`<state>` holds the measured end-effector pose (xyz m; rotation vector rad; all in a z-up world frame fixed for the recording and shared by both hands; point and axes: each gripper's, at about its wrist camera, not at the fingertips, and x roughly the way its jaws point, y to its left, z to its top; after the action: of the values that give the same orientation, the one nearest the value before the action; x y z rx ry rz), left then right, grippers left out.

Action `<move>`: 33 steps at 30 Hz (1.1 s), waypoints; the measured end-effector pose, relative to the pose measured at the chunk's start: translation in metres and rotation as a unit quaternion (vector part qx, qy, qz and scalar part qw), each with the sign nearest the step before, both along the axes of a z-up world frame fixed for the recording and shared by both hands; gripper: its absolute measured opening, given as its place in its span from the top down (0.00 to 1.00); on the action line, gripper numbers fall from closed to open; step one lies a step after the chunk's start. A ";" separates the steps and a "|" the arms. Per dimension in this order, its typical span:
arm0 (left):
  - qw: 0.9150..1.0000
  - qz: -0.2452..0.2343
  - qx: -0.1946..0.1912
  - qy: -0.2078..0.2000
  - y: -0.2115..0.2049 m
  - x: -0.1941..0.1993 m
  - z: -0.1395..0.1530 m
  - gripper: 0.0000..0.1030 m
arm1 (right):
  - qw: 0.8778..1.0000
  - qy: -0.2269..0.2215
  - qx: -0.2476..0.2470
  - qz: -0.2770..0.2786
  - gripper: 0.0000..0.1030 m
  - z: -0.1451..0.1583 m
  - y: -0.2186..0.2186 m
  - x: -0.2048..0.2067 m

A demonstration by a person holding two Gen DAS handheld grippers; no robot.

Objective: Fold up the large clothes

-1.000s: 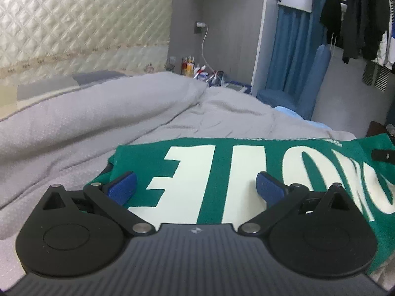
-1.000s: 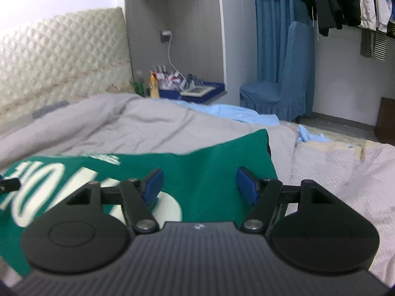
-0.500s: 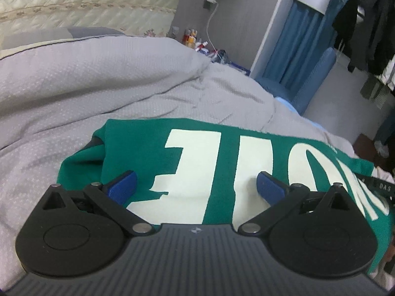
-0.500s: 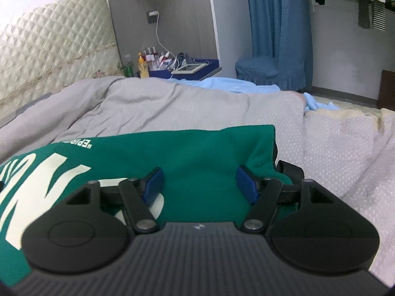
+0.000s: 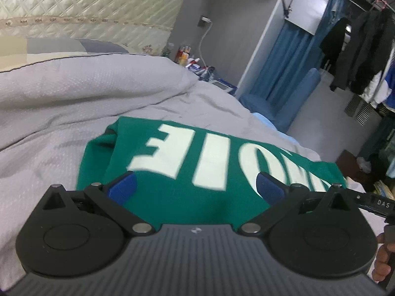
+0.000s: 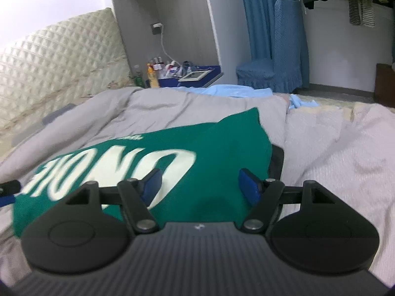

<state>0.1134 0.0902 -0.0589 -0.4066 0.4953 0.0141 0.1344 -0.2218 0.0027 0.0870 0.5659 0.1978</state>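
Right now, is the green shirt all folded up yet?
Partly. The green shirt already lies in a neat folded band on the grey blanket. Nothing is in hand: the left gripper and right gripper hang open above it. It may need another fold.
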 end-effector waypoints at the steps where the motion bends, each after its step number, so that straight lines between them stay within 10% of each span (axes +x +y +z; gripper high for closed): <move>1: 1.000 -0.004 0.006 0.000 -0.007 -0.009 0.001 0.00 | 1.000 0.000 0.006 0.005 0.31 0.002 0.000 -0.006; 7: 1.000 -0.012 0.026 -0.006 -0.028 -0.043 0.012 0.00 | 1.000 -0.002 0.024 0.012 0.30 0.009 0.006 -0.041; 18: 0.991 -0.006 -0.118 0.056 -0.004 -0.048 -0.018 0.00 | 0.999 0.021 0.038 0.006 0.14 -0.002 0.015 -0.055; 23: 0.968 0.011 -0.233 0.090 0.016 -0.034 -0.051 0.00 | 0.998 0.040 0.050 0.002 0.00 -0.012 0.017 -0.051; 30: 0.914 0.050 -0.386 0.114 0.036 -0.013 -0.100 0.00 | 0.995 0.062 0.073 0.019 0.00 -0.024 0.027 -0.044; 33: 0.906 0.065 -0.407 0.097 0.043 -0.004 -0.107 0.00 | 0.993 0.076 0.089 0.019 0.00 -0.031 0.029 -0.039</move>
<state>0.1095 0.1334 -0.1662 -1.2715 0.6597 -0.0250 0.0956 -0.1928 -0.0284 0.2668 0.7014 0.2810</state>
